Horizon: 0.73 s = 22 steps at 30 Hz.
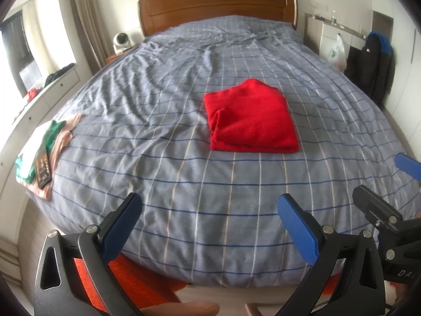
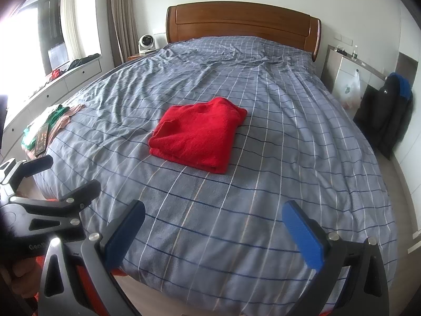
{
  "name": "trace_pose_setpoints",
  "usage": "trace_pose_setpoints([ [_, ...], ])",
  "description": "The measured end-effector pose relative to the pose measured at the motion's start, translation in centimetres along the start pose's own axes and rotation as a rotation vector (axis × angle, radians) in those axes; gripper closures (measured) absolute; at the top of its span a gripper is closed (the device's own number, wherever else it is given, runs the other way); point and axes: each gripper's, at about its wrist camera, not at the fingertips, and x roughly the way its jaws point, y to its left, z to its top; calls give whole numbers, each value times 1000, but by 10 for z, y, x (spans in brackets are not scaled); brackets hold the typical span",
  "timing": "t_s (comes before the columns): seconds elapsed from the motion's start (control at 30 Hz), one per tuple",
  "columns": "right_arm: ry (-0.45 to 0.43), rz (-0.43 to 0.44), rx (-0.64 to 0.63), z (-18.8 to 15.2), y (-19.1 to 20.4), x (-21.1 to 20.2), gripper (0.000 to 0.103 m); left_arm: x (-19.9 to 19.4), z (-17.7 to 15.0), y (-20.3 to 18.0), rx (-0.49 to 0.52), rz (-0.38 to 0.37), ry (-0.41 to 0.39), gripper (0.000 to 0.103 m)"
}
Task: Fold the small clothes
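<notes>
A red garment point(image 1: 250, 118) lies folded into a neat rectangle in the middle of the bed point(image 1: 163, 158); it also shows in the right wrist view point(image 2: 197, 134). My left gripper point(image 1: 209, 208) is open and empty, held above the foot of the bed, well short of the garment. My right gripper point(image 2: 214, 216) is open and empty too, beside the left one. The right gripper's fingers point(image 1: 407, 166) show at the right edge of the left wrist view. The left gripper's fingers point(image 2: 39, 164) show at the left edge of the right wrist view.
A pile of green, white and pink clothes point(image 1: 50, 142) with a phone point(image 1: 42, 166) on top lies at the bed's left edge. A wooden headboard point(image 1: 215, 5) stands at the far end. An orange rug point(image 1: 131, 276) lies under the foot. A dark jacket point(image 2: 392, 113) hangs at right.
</notes>
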Motion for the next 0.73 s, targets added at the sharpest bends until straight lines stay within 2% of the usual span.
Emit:
trace_pose_setpoints([
  [0.43,13,-5,4,-6,1,0,1,0,-1,4,-17,-40,-2,0],
  [0.73,12,-5,7,-6,-1,-1,1,-5,-3,2,-17,-22,-35,1],
])
